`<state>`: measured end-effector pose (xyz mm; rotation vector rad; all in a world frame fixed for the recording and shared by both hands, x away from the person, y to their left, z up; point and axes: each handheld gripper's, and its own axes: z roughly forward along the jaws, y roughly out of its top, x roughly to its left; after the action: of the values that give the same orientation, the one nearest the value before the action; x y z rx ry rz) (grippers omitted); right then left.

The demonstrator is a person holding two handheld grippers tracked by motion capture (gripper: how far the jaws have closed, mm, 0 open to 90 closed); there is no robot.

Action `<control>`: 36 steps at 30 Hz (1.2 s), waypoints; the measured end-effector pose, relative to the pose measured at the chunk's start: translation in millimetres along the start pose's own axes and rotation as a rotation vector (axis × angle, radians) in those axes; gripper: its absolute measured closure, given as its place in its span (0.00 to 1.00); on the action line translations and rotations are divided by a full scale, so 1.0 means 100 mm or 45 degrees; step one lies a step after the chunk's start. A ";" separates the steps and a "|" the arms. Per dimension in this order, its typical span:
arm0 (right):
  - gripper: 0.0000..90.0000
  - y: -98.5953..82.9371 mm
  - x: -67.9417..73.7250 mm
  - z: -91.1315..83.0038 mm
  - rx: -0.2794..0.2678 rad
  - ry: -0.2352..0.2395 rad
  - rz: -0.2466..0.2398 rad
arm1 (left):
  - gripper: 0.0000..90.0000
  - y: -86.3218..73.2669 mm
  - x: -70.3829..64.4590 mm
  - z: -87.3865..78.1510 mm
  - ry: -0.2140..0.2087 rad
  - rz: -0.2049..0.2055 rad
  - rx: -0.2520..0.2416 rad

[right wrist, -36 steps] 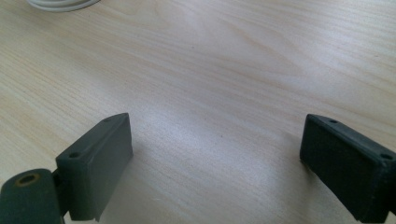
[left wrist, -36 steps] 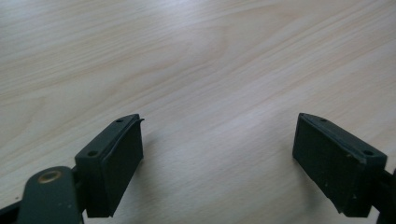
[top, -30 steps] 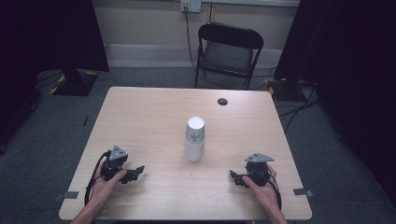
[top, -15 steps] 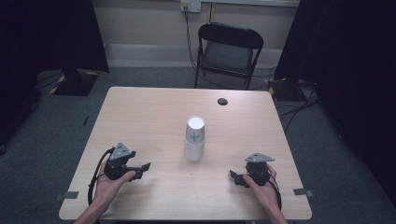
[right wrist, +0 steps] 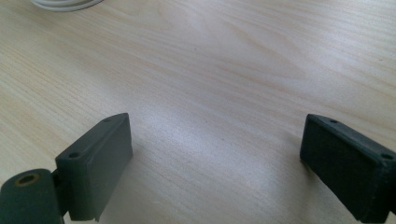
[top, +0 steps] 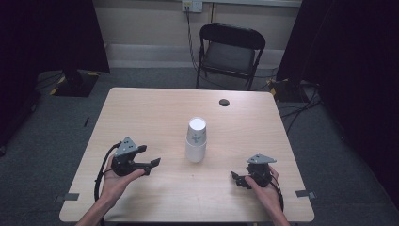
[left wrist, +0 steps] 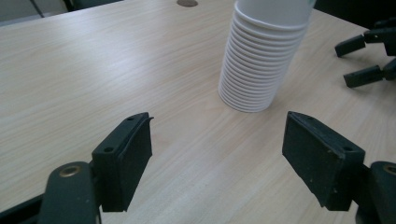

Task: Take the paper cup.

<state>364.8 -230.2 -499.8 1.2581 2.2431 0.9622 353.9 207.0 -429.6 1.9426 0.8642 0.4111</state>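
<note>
At the centre of the high view, a stack of white paper cups (top: 195,140) stands upright on the tabletop (top: 155,113), with a small dark disc (top: 224,102) near the far edge and a black folding chair (top: 230,52) beyond the tabletop.

In the lower left of that view, the left tongs (top: 151,156) are held in the person's left hand (top: 115,178), forearm entering from the bottom edge. The tongs point toward frame right, at the stack, and sit near it without touching. The jaws stand wide apart with nothing between them. In the left gripper view the stack (left wrist: 261,60) rises in the upper middle, beyond the gap between the jaws.

In the lower right of the high view, the right tongs (top: 236,179) are held in the right hand (top: 264,186), low over the tabletop and pointing toward frame left. Their jaws are also spread apart and empty. In the right gripper view, bare wood lies between the jaws, and the base rim of the stack (right wrist: 65,4) shows at the upper left edge.
</note>
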 end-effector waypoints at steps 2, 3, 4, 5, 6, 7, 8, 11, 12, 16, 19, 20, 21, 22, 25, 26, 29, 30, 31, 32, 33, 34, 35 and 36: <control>0.10 0.00 0.00 0.00 0.000 0.000 0.000 | 0.26 0.01 -0.02 0.00 -0.017 0.008 -0.016; 0.10 0.00 0.00 0.00 0.000 0.001 0.000 | 0.26 0.01 -0.02 0.00 -0.017 0.008 -0.016; 0.10 0.00 0.00 0.00 0.000 0.000 -0.001 | 0.25 0.04 -0.03 0.00 -0.028 0.023 -0.021; 0.10 0.00 0.00 0.00 0.000 0.001 0.000 | 0.25 0.06 -0.03 -0.01 -0.034 0.020 -0.024; 0.10 0.00 0.00 0.00 0.000 0.001 -0.001 | 0.25 0.08 -0.04 -0.01 -0.036 0.012 -0.031; 0.10 0.00 0.00 0.00 -0.001 0.001 -0.002 | 0.25 0.11 -0.04 0.00 -0.042 0.019 -0.046; 0.10 0.00 0.00 0.00 0.000 0.001 0.000 | 0.25 0.14 -0.05 0.00 -0.049 0.023 -0.051; 0.10 0.00 0.00 0.00 0.000 0.001 0.001 | 0.25 0.20 -0.07 0.03 -0.049 0.034 -0.063; 0.10 0.01 0.00 0.01 0.000 0.000 0.001 | 0.25 0.25 -0.09 0.08 -0.071 0.042 -0.044; 0.10 0.01 0.00 0.01 0.000 -0.001 0.001 | 0.25 0.32 -0.11 0.13 -0.095 0.037 -0.072; 0.10 0.01 0.00 0.01 0.001 -0.001 0.001 | 0.25 0.37 -0.10 0.14 -0.115 0.013 -0.075; 0.10 0.01 0.00 0.01 0.001 -0.001 0.001 | 0.25 0.40 -0.11 0.14 -0.127 0.014 -0.066; 0.10 0.01 0.00 0.01 0.000 -0.001 0.000 | 0.25 0.42 -0.11 0.14 -0.129 0.025 -0.063; 0.10 0.01 0.00 0.01 0.001 -0.001 0.001 | 0.26 0.44 -0.13 0.14 -0.127 0.036 -0.064; 0.10 0.01 0.00 0.01 0.001 -0.001 0.002 | 0.26 0.49 -0.16 0.15 -0.135 0.041 -0.082; 0.10 0.01 0.00 0.01 0.001 -0.001 0.001 | 0.27 0.51 -0.16 0.16 -0.142 0.043 -0.082; 0.10 0.01 0.00 0.01 0.001 -0.002 0.001 | 0.27 0.58 -0.19 0.19 -0.147 0.058 -0.087; 0.10 0.01 0.00 0.01 0.001 -0.002 0.001 | 0.27 0.60 -0.20 0.21 -0.153 0.070 -0.088; 0.10 0.01 0.00 0.01 0.001 -0.001 0.000 | 0.27 0.60 -0.22 0.22 -0.151 0.079 -0.084; 0.10 0.01 0.00 0.01 0.001 -0.002 0.000 | 0.27 0.61 -0.23 0.24 -0.158 0.083 -0.080; 0.10 0.01 0.00 0.01 0.001 -0.001 0.000 | 0.27 0.61 -0.23 0.24 -0.158 0.083 -0.080; 0.10 0.01 0.00 0.01 0.001 -0.001 0.001 | 0.27 0.62 -0.24 0.27 -0.161 0.095 -0.073; 0.10 0.01 0.00 0.01 0.001 -0.001 0.000 | 0.27 0.63 -0.23 0.28 -0.171 0.093 -0.082; 0.10 0.01 0.00 0.01 0.001 -0.001 0.000 | 0.27 0.64 -0.23 0.28 -0.181 0.089 -0.088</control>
<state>365.9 -229.8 -499.8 1.2590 2.2427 0.9607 380.4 152.6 -387.2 1.9172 0.6837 0.3348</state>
